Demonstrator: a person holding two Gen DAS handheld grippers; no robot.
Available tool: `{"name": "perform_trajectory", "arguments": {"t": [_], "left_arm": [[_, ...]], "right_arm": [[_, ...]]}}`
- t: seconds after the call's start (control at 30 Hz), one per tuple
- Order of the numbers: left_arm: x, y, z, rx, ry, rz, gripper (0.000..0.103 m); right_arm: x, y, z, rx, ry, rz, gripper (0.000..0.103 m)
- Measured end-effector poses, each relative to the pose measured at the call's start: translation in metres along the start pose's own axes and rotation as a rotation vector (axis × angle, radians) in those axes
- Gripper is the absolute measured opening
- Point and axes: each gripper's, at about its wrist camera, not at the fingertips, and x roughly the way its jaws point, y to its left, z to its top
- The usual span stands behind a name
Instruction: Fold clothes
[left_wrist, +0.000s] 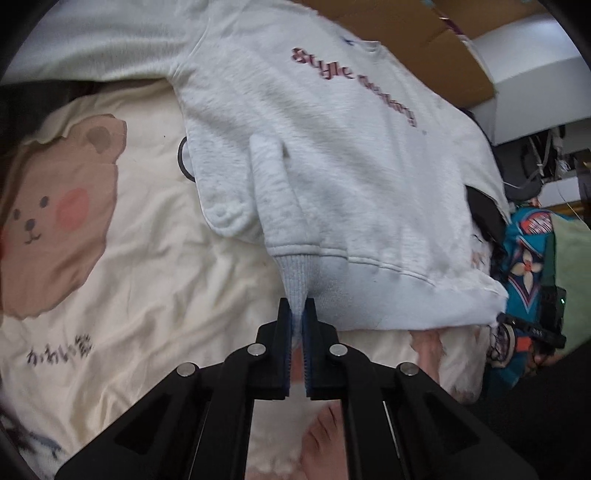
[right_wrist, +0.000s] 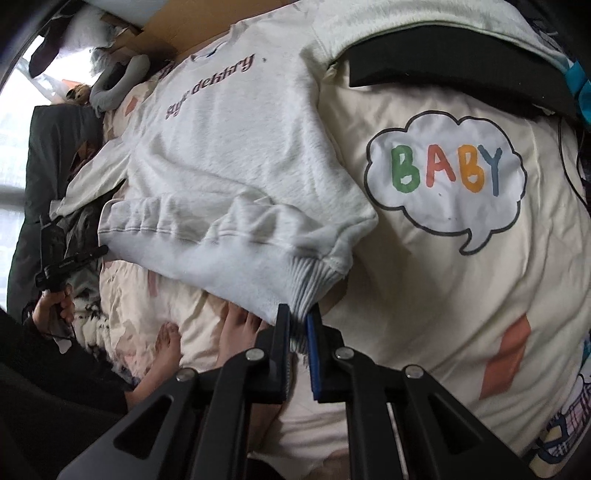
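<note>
Your left gripper (left_wrist: 297, 314) and right gripper (right_wrist: 298, 320) fingers clamp thin pinches of the sweatshirt (left_wrist: 332, 155) hem, at lower centre; tugging could slip them free.

Sweatshirt (left_wrist: 332, 166) lettering (left_wrist: 354, 88) blurred; neckline cut off.

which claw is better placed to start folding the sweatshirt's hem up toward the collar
Neither alone: the left claw and the right claw each pinch a ribbed hem corner of the sweatshirt, so both should lift together.
</note>
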Motion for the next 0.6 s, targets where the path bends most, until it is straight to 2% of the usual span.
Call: {"name": "perform_trajectory", "arguments": {"t": [0.2, 0.4, 0.6], "left_arm": [[-0.045, -0.005, -0.029, 0.001, -0.012, -0.014, 0.004], [-0.079, 0.002, -0.063, -0.065, -0.007, -0.016, 0.004], [-0.103, 0.001, -0.094, -0.095, 0.015, 0.007, 0.004]], "right_arm": [[-0.024, 0.004, -0.013, 0.012, 0.019, 0.019, 0.007], [-0.048, 0.012, -0.024, 0.001, 0.051, 0.026, 0.007], [-0.05, 0.013, -0.039, -0.001, 0.098, 0.032, 0.007]]}}
